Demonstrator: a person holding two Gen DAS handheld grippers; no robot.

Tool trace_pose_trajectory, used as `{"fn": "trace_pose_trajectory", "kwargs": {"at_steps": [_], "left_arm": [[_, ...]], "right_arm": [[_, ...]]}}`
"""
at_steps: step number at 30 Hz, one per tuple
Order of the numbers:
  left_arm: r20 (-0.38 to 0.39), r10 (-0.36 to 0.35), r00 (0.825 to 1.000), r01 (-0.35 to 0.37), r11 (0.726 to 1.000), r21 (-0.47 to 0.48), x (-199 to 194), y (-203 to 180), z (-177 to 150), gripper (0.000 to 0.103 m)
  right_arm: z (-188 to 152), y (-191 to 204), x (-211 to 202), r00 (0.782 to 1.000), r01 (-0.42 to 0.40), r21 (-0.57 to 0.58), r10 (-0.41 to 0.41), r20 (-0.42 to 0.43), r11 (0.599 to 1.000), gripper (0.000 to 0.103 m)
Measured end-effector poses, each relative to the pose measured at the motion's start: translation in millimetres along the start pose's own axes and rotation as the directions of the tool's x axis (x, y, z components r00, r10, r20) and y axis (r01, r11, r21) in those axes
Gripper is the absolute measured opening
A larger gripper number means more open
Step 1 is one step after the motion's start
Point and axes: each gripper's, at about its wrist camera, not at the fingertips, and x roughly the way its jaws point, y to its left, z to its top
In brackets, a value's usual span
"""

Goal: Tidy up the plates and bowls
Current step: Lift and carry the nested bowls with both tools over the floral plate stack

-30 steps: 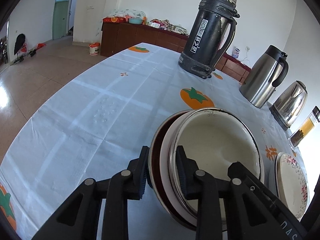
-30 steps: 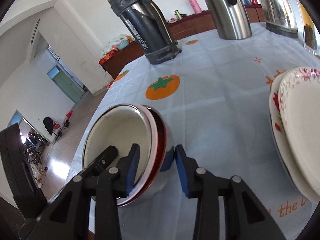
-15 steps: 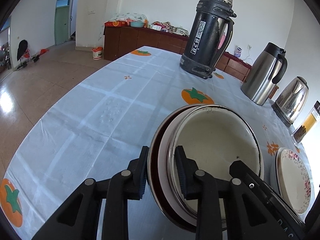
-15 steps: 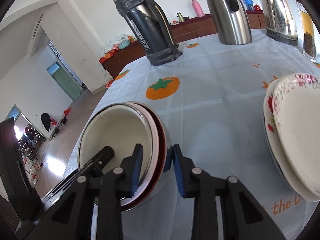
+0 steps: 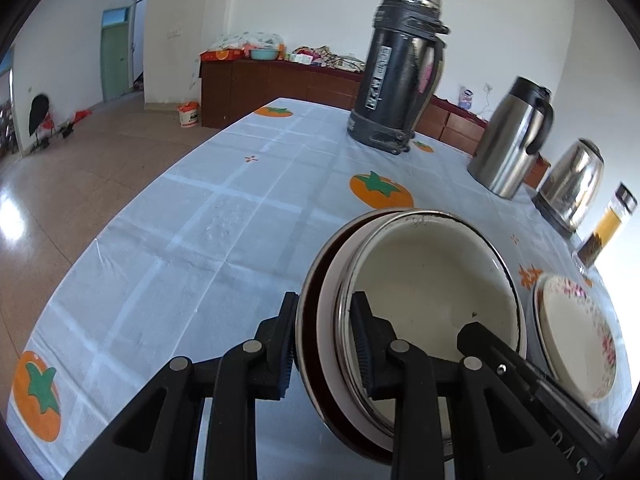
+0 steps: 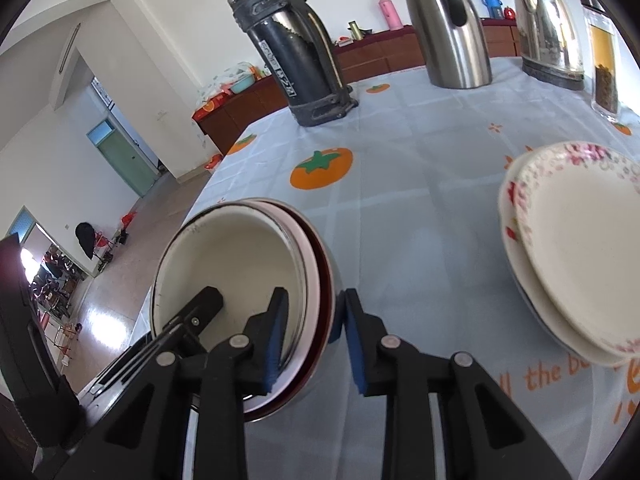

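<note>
In the left wrist view, the left gripper (image 5: 323,344) is clenched on the rim of a stack of nested bowls (image 5: 432,284): one finger sits outside the dark red outer bowl, the other inside the cream inner bowl, with the walls pinched between the pads. The stack is tilted toward the camera over the pale blue tablecloth (image 5: 200,232) printed with orange fruit. The tip of the right gripper (image 5: 486,340) reaches into the bowls from the far rim. Beyond the bowls stands a tall black flask (image 5: 400,68); to the right of the bowls, going farther back, are a steel jug (image 5: 510,140), a steel kettle (image 5: 572,188) and a glass jar (image 5: 608,228). Just right of the bowls lies a stack of flowered plates (image 5: 576,336), apart from them. In the right wrist view, the right gripper (image 6: 310,332) straddles the opposite rim of the bowls (image 6: 232,256), one finger inside the cream bowl and one outside the steel wall; its jaws are closing on the rim, and the pads look pressed to it, grasping the stack. The left gripper's tip (image 6: 204,304) shows inside the bowls on the far side. The plates (image 6: 576,256) lie to the right of the bowls on the tablecloth (image 6: 420,184), well apart. Behind the bowls stand the flask (image 6: 296,52), the jug (image 6: 448,24), the kettle (image 6: 548,24) and the jar (image 6: 602,52).
</note>
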Motion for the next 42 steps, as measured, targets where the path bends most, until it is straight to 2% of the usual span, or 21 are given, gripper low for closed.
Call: {"fn": "trace_pose_trajectory", "kwargs": {"at_steps": [12, 26, 42], "left_arm": [[-0.014, 0.006, 1.000, -0.006, 1.000, 0.031, -23.9, -15.1, -28.3, 0.029], [-0.018, 0.011, 1.000, -0.011, 1.000, 0.020, -48.4, -17.2, -53.4, 0.029], [-0.030, 0.009, 1.000, -0.007, 0.999, 0.049, -60.5, -30.9, -76.7, 0.029]], "right_arm": [[-26.1, -16.1, -28.2, 1.000, 0.008, 0.034, -0.008, -0.016, 0.999, 0.026], [-48.9, -18.6, -52.0, 1.000, 0.008, 0.031, -0.007, -0.023, 0.999, 0.026], [-67.6, -36.0, -70.0, 0.999, 0.020, 0.060, -0.018, -0.030, 0.998, 0.026]]}}
